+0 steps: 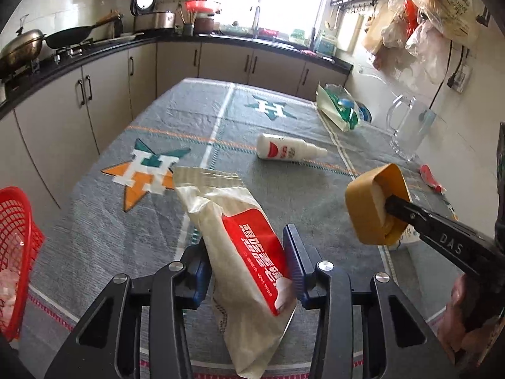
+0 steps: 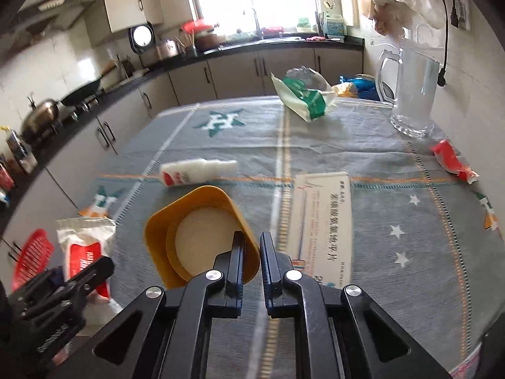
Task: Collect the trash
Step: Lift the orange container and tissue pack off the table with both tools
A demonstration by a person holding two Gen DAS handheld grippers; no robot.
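Left gripper point(image 1: 246, 265): closed on a wet-wipe packet point(image 1: 240, 246), white with a red label. The packet stands up between the blue pads and juts forward above the table point(image 1: 284, 164), its torn top ahead of the fingertips.

Right gripper point(image 2: 251, 252): closed on the wall of a yellow tub point(image 2: 195, 233), one finger inside the rim, the other outside. The tub hangs tilted on its side just left of the fingertips, mouth towards the camera, pale lining showing.

Red basket point(image 1: 15, 246): at the table's near edge, well to the left of the left gripper.

White bottle point(image 2: 195, 170): lying flat on the cloth, ahead of both grippers.

Flat white box point(image 2: 322, 221): on the cloth just right of the right gripper.

Green-and-white bag point(image 2: 303, 94): far end of the table.

Red wrapper point(image 2: 451, 161): far right, near a glass jug point(image 2: 413, 94).
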